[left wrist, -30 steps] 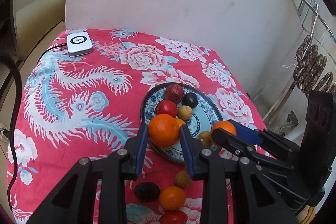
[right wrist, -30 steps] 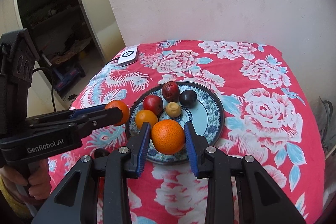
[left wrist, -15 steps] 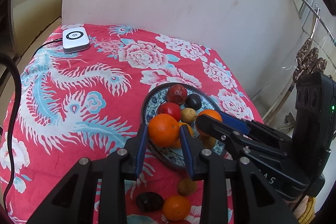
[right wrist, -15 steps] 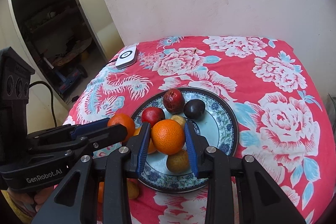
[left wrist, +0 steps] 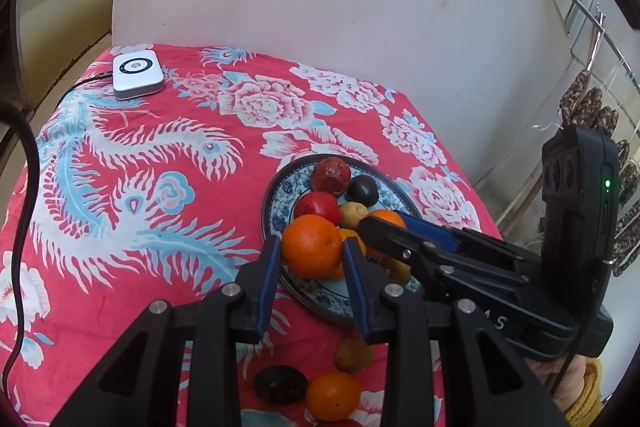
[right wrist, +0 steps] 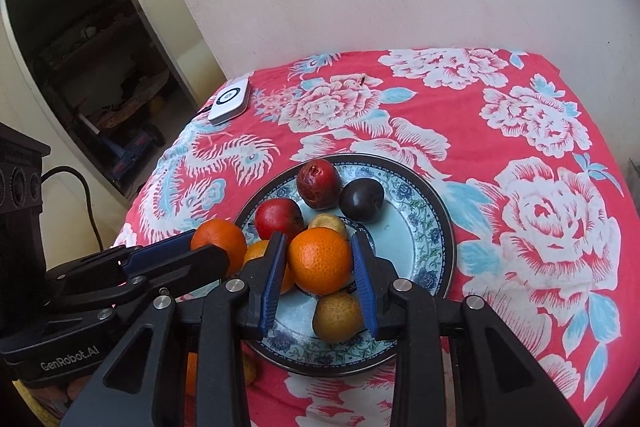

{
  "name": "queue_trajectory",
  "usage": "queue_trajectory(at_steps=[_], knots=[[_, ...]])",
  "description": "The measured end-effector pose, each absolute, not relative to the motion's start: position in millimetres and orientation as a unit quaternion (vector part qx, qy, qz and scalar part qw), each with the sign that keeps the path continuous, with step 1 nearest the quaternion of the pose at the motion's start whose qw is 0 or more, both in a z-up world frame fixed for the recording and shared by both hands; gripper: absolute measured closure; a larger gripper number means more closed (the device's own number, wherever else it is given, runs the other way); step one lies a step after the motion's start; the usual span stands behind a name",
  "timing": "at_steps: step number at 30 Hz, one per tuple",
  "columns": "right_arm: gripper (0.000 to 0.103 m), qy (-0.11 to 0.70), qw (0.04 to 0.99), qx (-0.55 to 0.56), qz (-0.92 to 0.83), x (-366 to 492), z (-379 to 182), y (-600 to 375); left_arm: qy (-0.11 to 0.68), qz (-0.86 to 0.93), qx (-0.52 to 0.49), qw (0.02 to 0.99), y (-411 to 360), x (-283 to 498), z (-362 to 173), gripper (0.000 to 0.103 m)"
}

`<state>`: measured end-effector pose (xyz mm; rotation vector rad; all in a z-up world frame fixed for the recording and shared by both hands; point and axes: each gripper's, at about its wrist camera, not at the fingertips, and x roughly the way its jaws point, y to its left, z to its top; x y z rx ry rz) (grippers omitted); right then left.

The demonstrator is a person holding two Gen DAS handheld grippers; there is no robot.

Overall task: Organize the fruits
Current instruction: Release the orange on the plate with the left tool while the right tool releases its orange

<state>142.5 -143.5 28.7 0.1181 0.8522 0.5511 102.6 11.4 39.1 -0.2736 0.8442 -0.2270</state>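
A blue patterned plate point(right wrist: 416, 211) point(left wrist: 276, 199) holds two red fruits, a dark plum point(right wrist: 362, 201), small yellow-brown fruits and an orange. My left gripper point(left wrist: 312, 251) is shut on an orange point(left wrist: 310, 245) over the plate's near left rim. My right gripper point(right wrist: 320, 263) is shut on another orange point(right wrist: 320, 261) above the plate's fruits. The left gripper also shows in the right wrist view point(right wrist: 216, 247), and the right gripper in the left wrist view point(left wrist: 384, 223). On the cloth below lie a dark fruit point(left wrist: 280, 383), an orange point(left wrist: 332, 395) and a small brown fruit point(left wrist: 354, 355).
A red floral cloth point(left wrist: 140, 167) covers the table. A white device point(left wrist: 137, 73) with a cable sits at the far left corner. A wall stands behind the table. A railing point(left wrist: 592, 39) is on the right, a doorway point(right wrist: 100, 67) on the left.
Both grippers have moved forward over the plate, each still holding its orange. The right gripper's orange now hangs lower among the plate's fruits.
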Motion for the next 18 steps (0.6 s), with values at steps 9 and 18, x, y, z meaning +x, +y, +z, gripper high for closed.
queue_trajectory(at_steps=[9, 18], knots=[[0.06, 0.409, 0.872, 0.067, 0.262, 142.1, 28.8, -146.1, 0.411, -0.108, -0.132, 0.896, 12.1, 101.0, 40.9, 0.066], [0.057, 0.395, 0.877, 0.07, 0.263, 135.6, 34.9, -149.0, 0.407, -0.095, -0.127, 0.9, 12.1, 98.2, 46.7, 0.059]])
